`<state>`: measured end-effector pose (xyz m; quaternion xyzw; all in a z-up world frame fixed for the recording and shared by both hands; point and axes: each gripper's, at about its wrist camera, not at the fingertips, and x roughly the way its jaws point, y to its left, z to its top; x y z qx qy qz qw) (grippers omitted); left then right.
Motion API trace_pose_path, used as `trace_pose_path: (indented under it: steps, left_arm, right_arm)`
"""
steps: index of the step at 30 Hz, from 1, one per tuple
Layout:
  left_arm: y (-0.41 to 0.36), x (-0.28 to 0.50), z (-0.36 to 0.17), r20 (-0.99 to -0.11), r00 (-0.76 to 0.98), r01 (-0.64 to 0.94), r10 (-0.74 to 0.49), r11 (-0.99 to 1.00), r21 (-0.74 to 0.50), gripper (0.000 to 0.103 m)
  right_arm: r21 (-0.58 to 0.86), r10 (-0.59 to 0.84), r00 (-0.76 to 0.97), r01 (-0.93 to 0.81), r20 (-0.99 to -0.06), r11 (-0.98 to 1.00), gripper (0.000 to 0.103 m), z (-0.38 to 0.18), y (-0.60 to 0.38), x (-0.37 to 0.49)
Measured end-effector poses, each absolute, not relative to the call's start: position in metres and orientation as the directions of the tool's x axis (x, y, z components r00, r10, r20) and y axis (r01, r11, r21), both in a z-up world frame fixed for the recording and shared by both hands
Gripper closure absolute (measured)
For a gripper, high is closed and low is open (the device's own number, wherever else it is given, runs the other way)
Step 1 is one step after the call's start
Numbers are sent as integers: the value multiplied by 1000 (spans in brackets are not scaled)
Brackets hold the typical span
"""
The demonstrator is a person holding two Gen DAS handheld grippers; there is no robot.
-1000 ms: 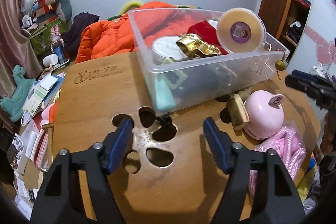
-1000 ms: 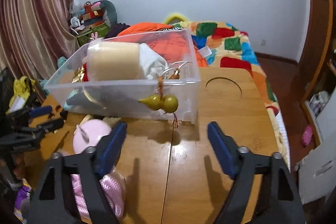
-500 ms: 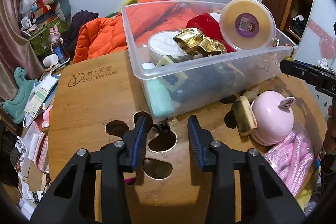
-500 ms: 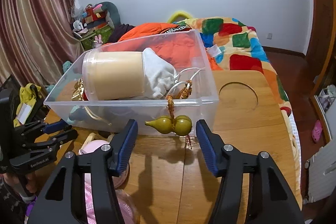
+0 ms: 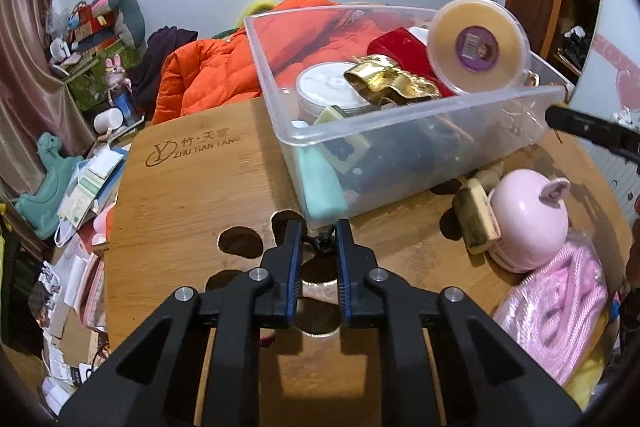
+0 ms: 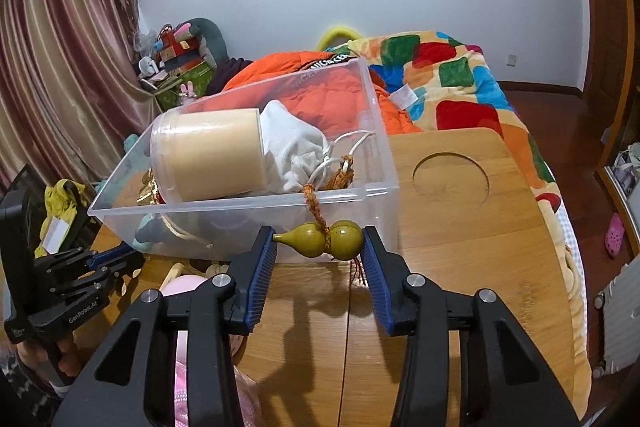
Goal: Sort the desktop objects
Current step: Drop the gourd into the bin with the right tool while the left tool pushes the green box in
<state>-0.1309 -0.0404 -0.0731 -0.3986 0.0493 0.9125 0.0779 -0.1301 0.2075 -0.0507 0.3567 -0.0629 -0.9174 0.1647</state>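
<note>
A clear plastic bin (image 5: 400, 131) of sorted items stands on the wooden table (image 5: 192, 187). In it lie a tan jar (image 6: 208, 155), a white pouch (image 6: 292, 139) and a gold ornament (image 5: 388, 83). An olive gourd pendant (image 6: 320, 239) hangs by an orange cord over the bin's near wall (image 6: 240, 223). My right gripper (image 6: 319, 247) is closing, and its blue pads meet the gourd's two ends. My left gripper (image 5: 320, 243) is shut on a small black object (image 5: 323, 245) at the bin's front corner. The right gripper (image 5: 588, 131) also shows at the left wrist view's right edge.
A pink round gadget (image 5: 528, 223), a worn tan block (image 5: 478, 223) and a pink rope bundle (image 5: 560, 299) lie right of the left gripper. Cut-out holes (image 5: 240, 243) pierce the table beside it. A round recess (image 6: 450, 183) lies right of the bin. A quilted bed (image 6: 440, 75) is behind.
Both grippers closed from wide open. The left jaws came together around the small black object at the bin's corner. The right jaws narrowed onto the hanging gourd.
</note>
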Motion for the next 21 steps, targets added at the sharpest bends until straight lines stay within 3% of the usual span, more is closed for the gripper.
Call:
trace_pose_path:
  steps: [21]
  left_arm:
    - [-42, -102, -25, -631, -763, -179, 144, -984, -8, 87]
  right_arm:
    - [287, -447, -722, 343, -528, -894, 63, -9, 209, -110]
